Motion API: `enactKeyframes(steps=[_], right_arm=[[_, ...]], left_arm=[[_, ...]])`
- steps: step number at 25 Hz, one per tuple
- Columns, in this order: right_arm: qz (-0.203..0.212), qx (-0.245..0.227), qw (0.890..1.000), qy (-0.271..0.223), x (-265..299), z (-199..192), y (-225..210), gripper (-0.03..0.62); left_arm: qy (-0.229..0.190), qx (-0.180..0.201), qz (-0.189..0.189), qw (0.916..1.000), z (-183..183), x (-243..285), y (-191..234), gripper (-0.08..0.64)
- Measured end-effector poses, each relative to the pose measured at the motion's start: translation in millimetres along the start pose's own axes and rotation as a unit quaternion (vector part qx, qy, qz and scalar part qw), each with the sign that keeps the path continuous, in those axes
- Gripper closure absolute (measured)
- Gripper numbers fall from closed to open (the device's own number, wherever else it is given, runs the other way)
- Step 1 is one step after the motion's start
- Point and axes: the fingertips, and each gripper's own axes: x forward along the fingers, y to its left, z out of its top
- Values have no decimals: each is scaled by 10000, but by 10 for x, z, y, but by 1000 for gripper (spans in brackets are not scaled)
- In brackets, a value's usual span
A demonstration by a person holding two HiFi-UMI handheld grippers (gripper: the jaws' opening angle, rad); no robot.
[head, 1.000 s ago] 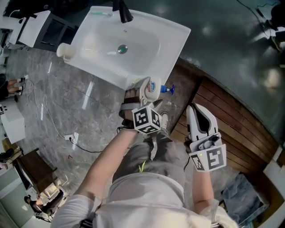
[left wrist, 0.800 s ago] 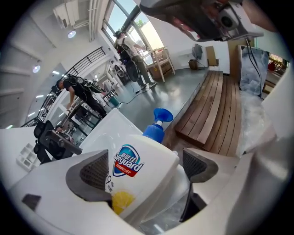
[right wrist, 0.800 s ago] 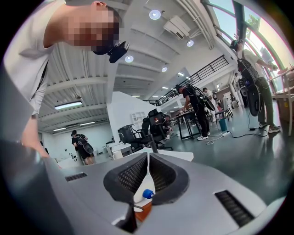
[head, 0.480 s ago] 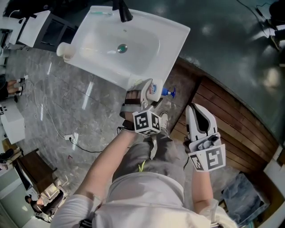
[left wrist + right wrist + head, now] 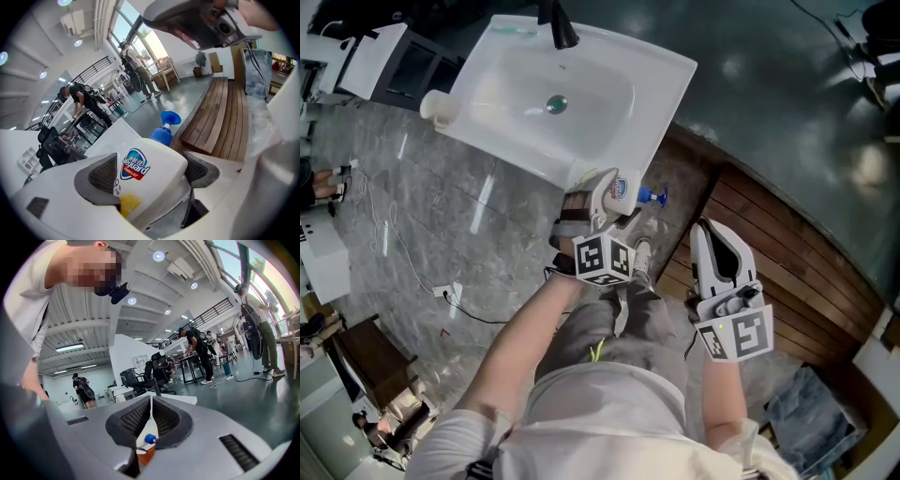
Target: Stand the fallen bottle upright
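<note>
A white soap bottle [image 5: 621, 187] with a blue pump [image 5: 652, 195] lies tilted at the front right corner of the white sink [image 5: 581, 112], its pump pointing right. My left gripper [image 5: 612, 201] reaches down over it, and its jaws are closing on the body. In the left gripper view the bottle [image 5: 145, 164] fills the gap and both pads [image 5: 102, 174] touch its sides. My right gripper [image 5: 712, 234] hangs apart to the right over the wooden boards, shut with nothing in it; its pads [image 5: 136, 418] meet.
A black faucet [image 5: 560, 23] stands at the sink's back and a white cup [image 5: 436, 105] at its left corner. Wooden decking [image 5: 778, 225] lies to the right, grey stone floor [image 5: 412, 216] with cables to the left. People and office chairs [image 5: 159, 371] are far off.
The left gripper has tipped slightly and its jaws have narrowed onto the bottle. The bottle and the right gripper have kept their places.
</note>
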Motion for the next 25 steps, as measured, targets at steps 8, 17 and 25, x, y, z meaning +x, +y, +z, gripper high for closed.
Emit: enactKeyframes(steps=[8,17,25], right_arm=[[35,-28,10000,1,36,6,3,551],[131,-87,9999,41,40,43,52,551],[224,-175,9995,103,99,90,122,551]], left_arm=[[-450,-672,107,9967,94,-64,135,94],[-1057,-1667,244,9800,258,-233,341,97],[-1537,-2089,281,9654,301,-369,458,101]])
